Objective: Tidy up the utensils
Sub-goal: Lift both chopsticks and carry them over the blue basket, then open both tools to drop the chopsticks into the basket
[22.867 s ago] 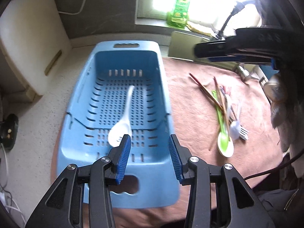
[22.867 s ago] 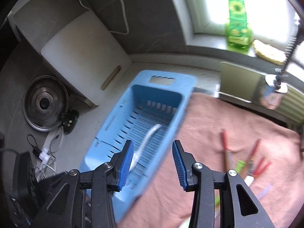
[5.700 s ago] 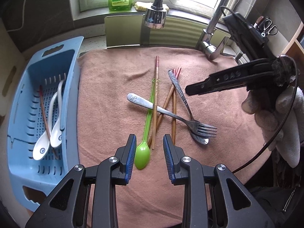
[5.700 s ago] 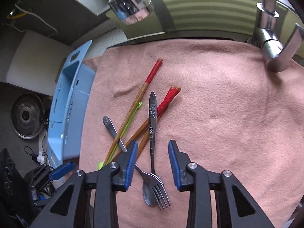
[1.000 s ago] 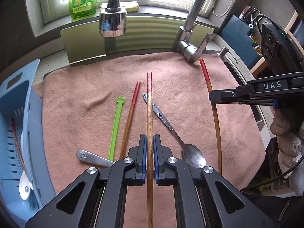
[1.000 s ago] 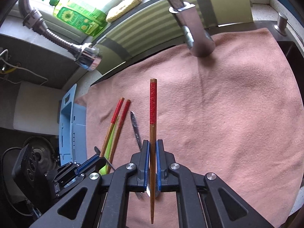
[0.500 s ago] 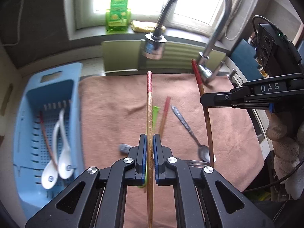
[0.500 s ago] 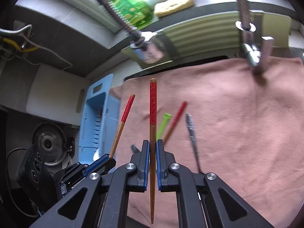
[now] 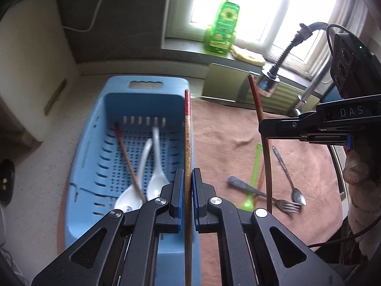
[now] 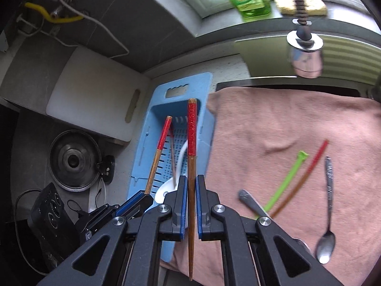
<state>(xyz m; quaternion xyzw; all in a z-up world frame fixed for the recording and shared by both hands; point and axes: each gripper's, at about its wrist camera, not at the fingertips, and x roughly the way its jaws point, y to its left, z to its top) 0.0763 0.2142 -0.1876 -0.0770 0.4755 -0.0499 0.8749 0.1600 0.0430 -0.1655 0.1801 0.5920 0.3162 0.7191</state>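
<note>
— What is each hand-held gripper doing?

— The left hand-held gripper (image 9: 187,199) has its blue pads pressed together on a wooden chopstick (image 9: 187,147), a thin straight stick with a red glittery top that points away from the jaws. The right hand-held gripper (image 10: 189,205) pinches a second chopstick (image 10: 191,166) of the same kind, its pointed brown end sticking out below the pads toward the camera.

— What lies just past the left one?

— Directly ahead and a little to its left sits a blue plastic basket (image 9: 100,124), long and rectangular, with a slotted, perforated floor and a handle cut-out at the far end. Inside lie two glossy white soup spoons (image 9: 154,162) and another red-tipped chopstick (image 9: 127,159) slanting across them.

— And to its right?

— A pinkish-brown towel (image 9: 223,128) with a soft, slightly rumpled surface covers the counter (image 9: 42,166). On it, near the right hand-held gripper, lie a thin green plastic spoon (image 9: 253,174), a metal fork (image 9: 262,194), a metal spoon (image 9: 288,174) and one more chopstick (image 10: 302,178) crossing under the green handle.

— Farther off?

— A chrome tap head (image 9: 268,83) on a ribbed hose hangs beyond the towel, and a green bottle (image 9: 222,31) stands on the window sill. A white cutting board (image 10: 95,97) leans left of the basket, with a round metal lid (image 10: 72,160) below it.
</note>
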